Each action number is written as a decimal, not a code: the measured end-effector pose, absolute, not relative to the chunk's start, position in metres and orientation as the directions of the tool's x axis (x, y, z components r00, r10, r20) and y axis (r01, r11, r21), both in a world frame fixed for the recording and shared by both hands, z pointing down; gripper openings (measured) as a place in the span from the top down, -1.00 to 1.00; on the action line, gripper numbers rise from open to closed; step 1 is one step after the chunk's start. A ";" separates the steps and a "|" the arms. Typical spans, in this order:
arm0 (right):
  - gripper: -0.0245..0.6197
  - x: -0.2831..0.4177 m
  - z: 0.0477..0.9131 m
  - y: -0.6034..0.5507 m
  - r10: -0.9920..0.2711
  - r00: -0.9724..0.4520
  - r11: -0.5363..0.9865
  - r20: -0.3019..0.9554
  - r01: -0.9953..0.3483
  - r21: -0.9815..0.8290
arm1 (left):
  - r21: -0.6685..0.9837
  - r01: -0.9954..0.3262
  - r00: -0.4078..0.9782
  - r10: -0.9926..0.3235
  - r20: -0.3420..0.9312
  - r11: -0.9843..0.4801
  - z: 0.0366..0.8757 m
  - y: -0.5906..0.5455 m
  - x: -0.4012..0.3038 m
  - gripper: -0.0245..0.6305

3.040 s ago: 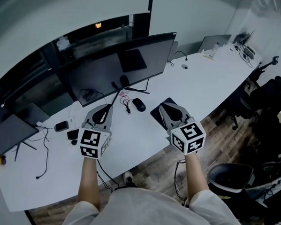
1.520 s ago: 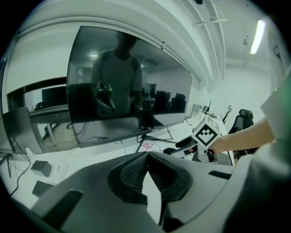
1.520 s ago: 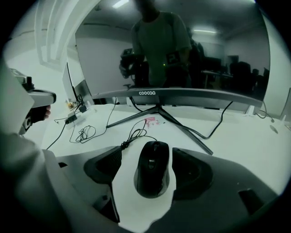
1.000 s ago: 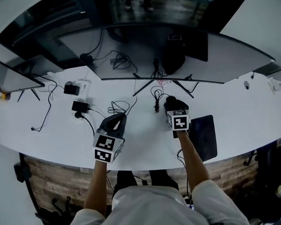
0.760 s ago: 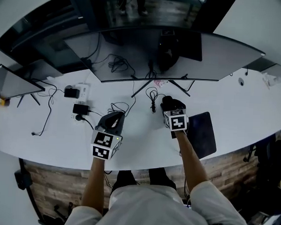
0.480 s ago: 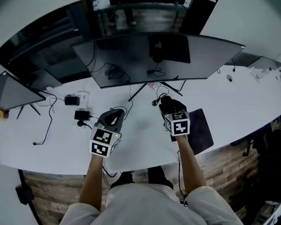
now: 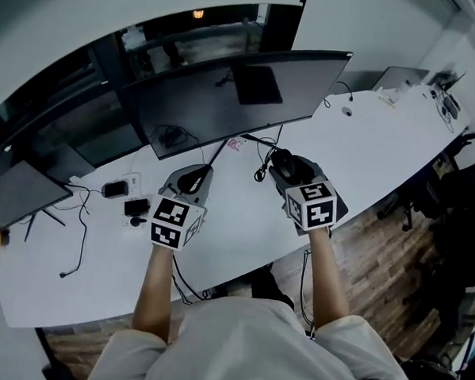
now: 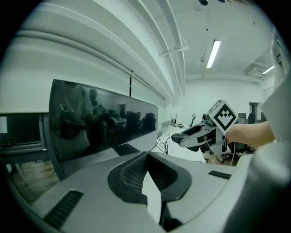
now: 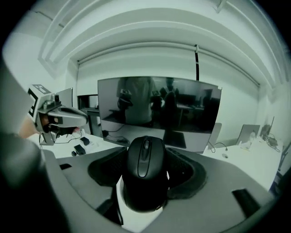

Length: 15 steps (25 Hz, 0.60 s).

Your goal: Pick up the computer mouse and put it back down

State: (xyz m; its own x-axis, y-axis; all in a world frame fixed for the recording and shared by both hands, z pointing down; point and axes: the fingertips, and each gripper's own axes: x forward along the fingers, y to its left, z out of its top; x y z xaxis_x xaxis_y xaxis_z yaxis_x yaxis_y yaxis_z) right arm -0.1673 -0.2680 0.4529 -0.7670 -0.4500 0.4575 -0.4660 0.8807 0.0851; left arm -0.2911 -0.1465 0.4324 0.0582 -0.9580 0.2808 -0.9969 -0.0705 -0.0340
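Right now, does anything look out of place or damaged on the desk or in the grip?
Nothing stands out. The mouse sits straight between the right gripper's pads, held clear of the desk. Loose cables lie tangled under the monitor, but nothing is spilled or broken.

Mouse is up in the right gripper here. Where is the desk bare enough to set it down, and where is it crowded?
Bare: the white desk between the left gripper and the right gripper holding the mouse, and the long stretch from the mouse pad toward the laptop. Crowded: cables by the monitor stand, adapters beyond the left gripper.
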 end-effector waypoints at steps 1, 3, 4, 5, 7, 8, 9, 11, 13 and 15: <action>0.06 -0.162 0.443 -0.260 -0.462 -0.768 0.875 0.443 -0.475 0.089 | -0.037 -0.995 0.081 -0.959 0.273 -0.094 0.428 -0.147 -0.287 0.89; 0.05 -0.149 0.425 -0.246 -0.485 -0.767 0.864 0.421 -0.495 0.095 | -0.039 -0.989 0.127 -0.958 0.259 -0.141 0.420 -0.148 -0.275 0.89; 0.05 -0.142 0.417 -0.239 -0.495 -0.765 0.859 0.412 -0.503 0.097 | -0.040 -0.986 0.149 -0.956 0.251 -0.164 0.416 -0.149 -0.268 0.89; 0.05 -0.135 0.410 -0.233 -0.504 -0.763 0.854 0.404 -0.511 0.099 | -0.041 -0.982 0.171 -0.955 0.243 -0.186 0.412 -0.151 -0.261 0.89; 0.05 -0.121 0.396 -0.224 -0.524 -0.758 0.842 0.389 -0.529 0.102 | -0.045 -0.973 0.210 -0.951 0.226 -0.225 0.403 -0.156 -0.248 0.89; 0.05 -0.113 0.390 -0.221 -0.534 -0.754 0.836 0.382 -0.539 0.104 | -0.045 -0.969 0.226 -0.949 0.218 -0.242 0.398 -0.159 -0.241 0.89; 0.05 -0.105 0.384 -0.219 -0.544 -0.750 0.829 0.377 -0.549 0.105 | -0.044 -0.965 0.243 -0.947 0.211 -0.257 0.394 -0.163 -0.234 0.89; 0.05 -0.088 0.375 -0.215 -0.564 -0.738 0.815 0.369 -0.568 0.110 | -0.041 -0.957 0.274 -0.941 0.198 -0.287 0.387 -0.170 -0.218 0.89; 0.05 -0.071 0.369 -0.213 -0.586 -0.723 0.800 0.364 -0.589 0.117 | -0.046 -0.947 0.304 -0.933 0.191 -0.318 0.383 -0.176 -0.203 0.89; 0.05 -0.054 0.366 -0.214 -0.610 -0.705 0.781 0.362 -0.612 0.125 | -0.054 -0.937 0.330 -0.925 0.191 -0.345 0.382 -0.182 -0.190 0.89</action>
